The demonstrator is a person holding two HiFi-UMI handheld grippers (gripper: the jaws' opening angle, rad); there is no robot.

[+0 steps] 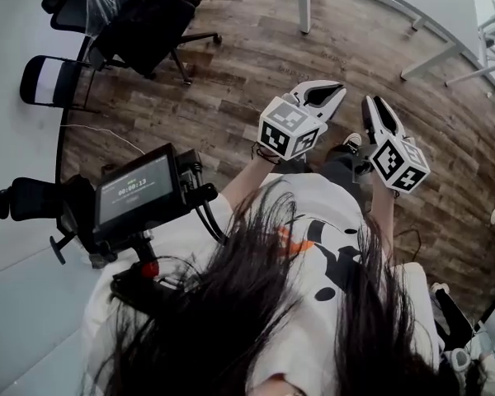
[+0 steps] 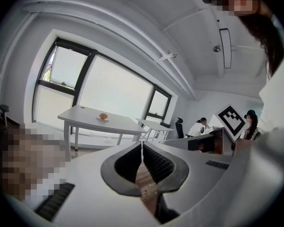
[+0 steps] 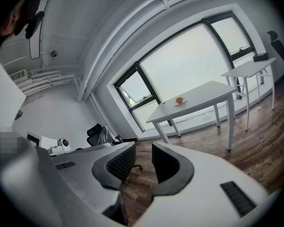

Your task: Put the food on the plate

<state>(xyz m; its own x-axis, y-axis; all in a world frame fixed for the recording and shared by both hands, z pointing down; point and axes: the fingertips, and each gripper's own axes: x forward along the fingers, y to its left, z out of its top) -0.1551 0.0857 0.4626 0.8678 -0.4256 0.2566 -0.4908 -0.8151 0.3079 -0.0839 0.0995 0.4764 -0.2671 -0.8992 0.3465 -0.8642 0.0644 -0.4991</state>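
Food [image 3: 179,100] sits on the far tabletop [image 3: 206,94], well apart; hence left claw [image 2: 142,145] and right claw [image 3: 143,146] are pressed together, empty.

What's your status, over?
Left gripper and right gripper shut, empty. Orange food on small plate, far white table. Wood floor between, nothing blocking seen.

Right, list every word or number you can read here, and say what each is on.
"00:00:13": on the lit screen of the black handheld monitor, head view; the digits are small, so only roughly read.
Smaller line above it: too blurred to read.
Two white marker cubes: black square patterns only, no letters.
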